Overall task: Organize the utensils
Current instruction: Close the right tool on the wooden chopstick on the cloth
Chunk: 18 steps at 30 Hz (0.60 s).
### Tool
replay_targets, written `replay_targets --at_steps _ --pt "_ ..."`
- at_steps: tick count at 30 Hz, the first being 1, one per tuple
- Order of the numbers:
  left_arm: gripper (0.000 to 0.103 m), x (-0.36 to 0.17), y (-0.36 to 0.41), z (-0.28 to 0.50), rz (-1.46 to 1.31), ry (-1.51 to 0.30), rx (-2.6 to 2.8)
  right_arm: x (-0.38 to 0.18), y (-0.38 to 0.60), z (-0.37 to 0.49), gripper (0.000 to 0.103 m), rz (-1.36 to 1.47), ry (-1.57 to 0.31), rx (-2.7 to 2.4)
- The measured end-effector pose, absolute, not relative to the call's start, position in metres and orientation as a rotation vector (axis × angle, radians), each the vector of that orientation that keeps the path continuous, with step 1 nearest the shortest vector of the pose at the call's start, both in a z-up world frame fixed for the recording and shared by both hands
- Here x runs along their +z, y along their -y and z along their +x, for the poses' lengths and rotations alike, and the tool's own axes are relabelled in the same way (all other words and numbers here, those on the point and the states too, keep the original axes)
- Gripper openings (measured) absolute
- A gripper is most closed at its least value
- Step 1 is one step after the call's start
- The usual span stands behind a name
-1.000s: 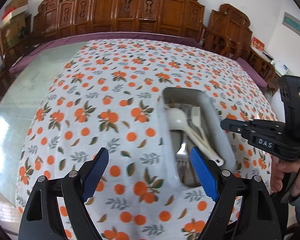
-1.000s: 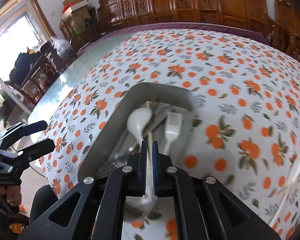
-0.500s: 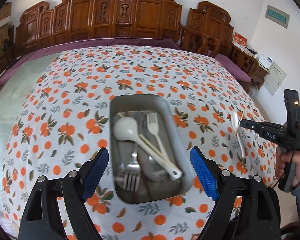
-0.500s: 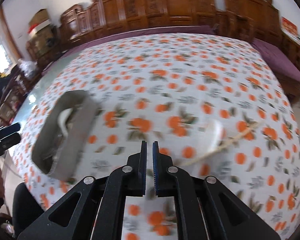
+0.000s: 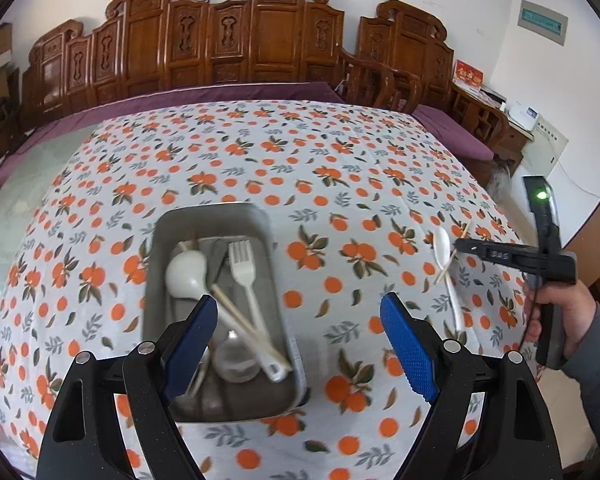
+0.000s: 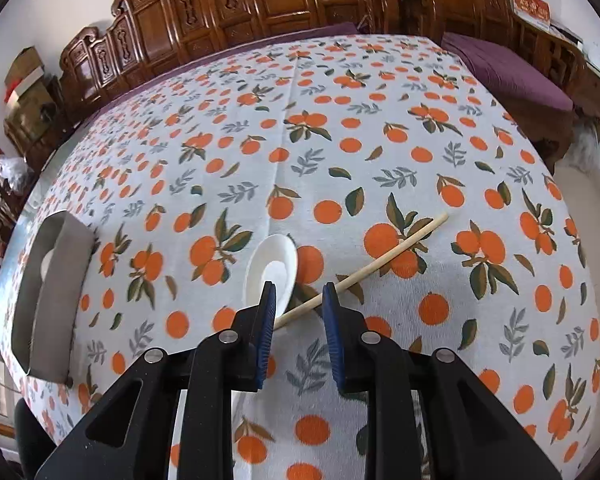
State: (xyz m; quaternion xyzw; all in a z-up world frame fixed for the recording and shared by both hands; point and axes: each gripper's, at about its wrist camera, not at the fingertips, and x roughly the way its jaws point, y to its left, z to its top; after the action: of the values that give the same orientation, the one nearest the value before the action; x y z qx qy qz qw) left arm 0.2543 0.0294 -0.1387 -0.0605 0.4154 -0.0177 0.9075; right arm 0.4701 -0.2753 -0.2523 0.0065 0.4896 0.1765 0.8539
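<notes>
A metal tray [image 5: 260,224] on the orange-print tablecloth holds a white ladle [image 5: 186,270], a white fork [image 5: 244,268], a chopstick [image 5: 248,322] and metal cutlery. My left gripper [image 5: 298,346] is open and empty, hovering over the tray's near right side. A white spoon [image 6: 272,268] and a wooden chopstick [image 6: 388,258] lie crossed on the cloth to the right of the tray; they also show in the left wrist view [image 5: 444,252]. My right gripper [image 6: 299,312] is open just above where they cross, empty. The tray shows at far left in the right wrist view [image 6: 40,300].
Carved wooden chairs [image 5: 260,40] line the far side of the table. The table's right edge [image 5: 512,216] drops off near my right hand. A purple cushion [image 6: 512,68] lies beyond the far right corner.
My right gripper left the tray, swung right to the spoon and chopstick on the cloth, and opened. My left gripper's view shifted so the tray now sits left of centre.
</notes>
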Motion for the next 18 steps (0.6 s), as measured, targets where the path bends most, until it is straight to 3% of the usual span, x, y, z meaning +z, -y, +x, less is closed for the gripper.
replay_targets --at_steps 10,18 --pt "0.080 -0.149 0.010 0.274 -0.144 -0.891 -0.060 -0.268 0.279 0.481 0.028 0.062 -1.085 0.311" --pt "0.080 -0.161 0.022 0.276 -0.129 -0.913 -0.079 -0.270 0.281 0.476 0.018 0.086 -1.091 0.289"
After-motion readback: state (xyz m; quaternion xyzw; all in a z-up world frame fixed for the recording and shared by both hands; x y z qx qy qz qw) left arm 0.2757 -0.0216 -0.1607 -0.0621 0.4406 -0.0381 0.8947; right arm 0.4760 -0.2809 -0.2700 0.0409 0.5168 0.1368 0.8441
